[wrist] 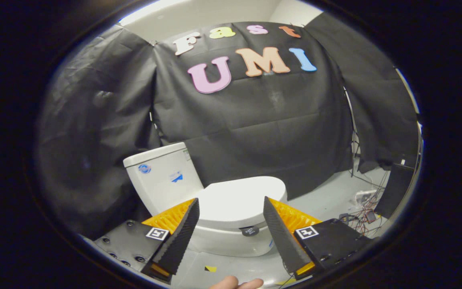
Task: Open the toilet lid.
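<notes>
Toilet lid (242, 200), a smooth white oval plastic cover, is lying flat and closed on the white ceramic toilet bowl (225, 243), so the task is not yet begun. Taking the bowl as landmark: the white rectangular cistern (159, 174) is standing directly behind it, against the black cloth wall (255, 120), which puts the hinge at the cistern end and leaves the rounded front rim of the lid as the free edge to be lifted. A small dark round button-like fitting (250, 230) is sitting on the side of the bowl just under the lid's edge; what it is cannot be told.

Gripper (231, 233) is hovering short of the bowl, its two ridged fingers (183, 233) spread wide apart and grasping nothing, framing the lid between them. This released, wide stance is probably being kept so that one finger can be slid under the overhanging lip, or the rim can be pinched; the lid is likely to swing up about the hinge with little resistance.

A tangle of cables and small electronics (365, 210) is lying on the pale grey floor (323, 200) well beside the bowl, away from the cistern, clear of the approach. Part of a person's hand (237, 283) is showing below the fingers, on the near side from the bowl.
</notes>
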Motion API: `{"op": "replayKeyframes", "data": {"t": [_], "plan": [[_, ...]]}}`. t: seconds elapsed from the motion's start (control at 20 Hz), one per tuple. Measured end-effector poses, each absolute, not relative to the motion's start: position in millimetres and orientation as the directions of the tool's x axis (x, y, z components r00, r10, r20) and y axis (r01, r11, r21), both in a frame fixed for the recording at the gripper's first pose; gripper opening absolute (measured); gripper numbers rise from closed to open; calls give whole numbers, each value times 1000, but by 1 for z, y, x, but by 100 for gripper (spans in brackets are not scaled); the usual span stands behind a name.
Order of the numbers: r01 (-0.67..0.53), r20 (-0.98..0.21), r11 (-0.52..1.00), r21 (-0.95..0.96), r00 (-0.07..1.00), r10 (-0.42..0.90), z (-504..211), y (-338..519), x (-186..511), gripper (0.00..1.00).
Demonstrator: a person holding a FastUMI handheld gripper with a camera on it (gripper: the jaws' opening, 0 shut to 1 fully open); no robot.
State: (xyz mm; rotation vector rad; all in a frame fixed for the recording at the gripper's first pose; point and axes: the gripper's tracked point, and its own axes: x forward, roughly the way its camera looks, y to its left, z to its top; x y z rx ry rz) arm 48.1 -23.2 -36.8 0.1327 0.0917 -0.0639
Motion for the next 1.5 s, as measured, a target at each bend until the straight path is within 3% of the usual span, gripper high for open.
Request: {"op": "replayKeyframes", "data": {"t": [0.3, 0.55, 0.9, 1.1, 1.5], "plan": [[200, -48, 886, 419, 979, -198, -50, -51, 95, 98], [264, -145, 868, 420, 964, -223, -99, -65, 87, 98], [274, -104, 782, 560, 960, -261, -113, -89, 88, 98], [223, -71, 674, 704, 967, -245, -134, -87, 108, 98], [311, -199, 407, 859, 935, -295, -202, -105, 83, 96]]}}
